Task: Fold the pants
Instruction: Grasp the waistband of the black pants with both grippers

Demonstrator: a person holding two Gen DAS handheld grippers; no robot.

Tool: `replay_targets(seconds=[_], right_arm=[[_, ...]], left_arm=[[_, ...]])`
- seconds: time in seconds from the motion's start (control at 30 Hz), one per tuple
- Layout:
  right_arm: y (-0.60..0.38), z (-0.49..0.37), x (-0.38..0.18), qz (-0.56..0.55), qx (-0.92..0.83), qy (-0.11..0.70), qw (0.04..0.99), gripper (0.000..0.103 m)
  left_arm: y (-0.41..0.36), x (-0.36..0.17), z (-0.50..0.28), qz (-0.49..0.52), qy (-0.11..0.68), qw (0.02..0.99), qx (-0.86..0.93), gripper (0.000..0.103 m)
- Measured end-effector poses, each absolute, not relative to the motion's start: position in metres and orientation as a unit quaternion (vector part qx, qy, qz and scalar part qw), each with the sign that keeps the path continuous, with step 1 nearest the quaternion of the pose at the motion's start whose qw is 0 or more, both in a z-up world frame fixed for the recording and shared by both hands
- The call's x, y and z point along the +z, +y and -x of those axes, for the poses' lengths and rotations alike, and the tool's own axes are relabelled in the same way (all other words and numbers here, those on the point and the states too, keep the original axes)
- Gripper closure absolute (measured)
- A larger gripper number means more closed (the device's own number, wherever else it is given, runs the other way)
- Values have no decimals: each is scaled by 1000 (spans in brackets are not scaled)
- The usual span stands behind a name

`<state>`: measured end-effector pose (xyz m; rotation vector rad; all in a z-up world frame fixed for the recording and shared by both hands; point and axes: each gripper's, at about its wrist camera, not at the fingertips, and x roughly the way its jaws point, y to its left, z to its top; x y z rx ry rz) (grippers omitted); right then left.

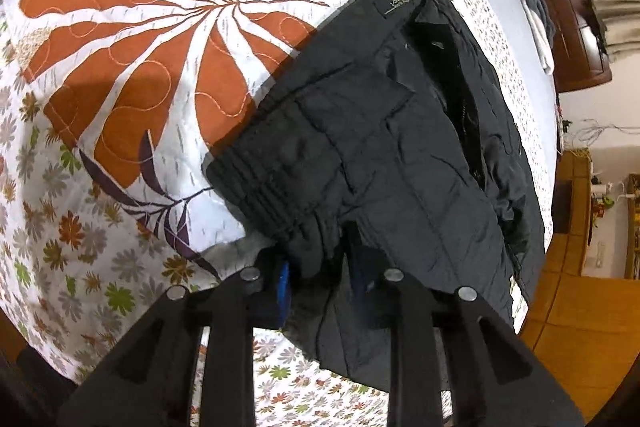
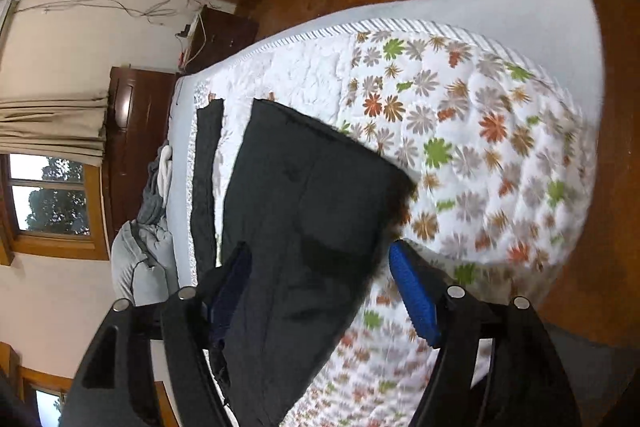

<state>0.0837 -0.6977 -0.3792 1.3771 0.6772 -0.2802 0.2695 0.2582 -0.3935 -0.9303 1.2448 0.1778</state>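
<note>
Dark pants (image 1: 384, 131) lie on the floral quilt (image 1: 132, 67), waistband label up near the far edge. My left gripper (image 1: 320, 267) is shut on the near edge of the pants, the cloth bunched between its blue-padded fingers (image 1: 285, 283). In the right wrist view the pants (image 2: 304, 211) drape between the fingers of my right gripper (image 2: 320, 291). Its jaws stand wide apart, the right blue pad (image 2: 414, 299) clear of the cloth. Whether the left pad touches the cloth is unclear.
The quilt (image 2: 460, 155) covers a bed with a pale sheet edge (image 2: 500, 11). A dark strip of cloth (image 2: 206, 179) lies beside the pants. Grey bedding (image 2: 140, 259) and a dark wooden headboard (image 2: 132, 131) are at the bed's end. Wooden floor (image 1: 576, 315) lies beyond the edge.
</note>
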Motion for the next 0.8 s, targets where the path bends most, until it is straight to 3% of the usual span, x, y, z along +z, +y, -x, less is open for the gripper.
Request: replay_targets(seconds=[0.1, 0.13, 0.17, 0.2, 0.4, 0.67, 0.8], right_arm=[[-702, -91, -383, -620, -122, 303, 713, 36], [-703, -91, -383, -619, -125, 306, 713, 50], [-705, -89, -385, -622, -121, 306, 710, 79], [-702, -83, -387, -627, -114, 306, 708, 86], [-686, -79, -368, -603, -95, 315, 726, 90], [-620, -83, -361, -564, -51, 373, 735, 91], [-598, -84, -374, -536, -59, 413, 734, 90]], left_arm=[[255, -388, -268, 411, 558, 714, 99, 85], [253, -386, -266, 412, 554, 715, 108, 89], [253, -383, -264, 416, 548, 716, 120, 90], [253, -380, -263, 416, 545, 716, 131, 92], [261, -357, -249, 415, 517, 729, 171, 95], [333, -356, -180, 428, 499, 717, 231, 94], [355, -362, -168, 424, 506, 715, 229, 90]])
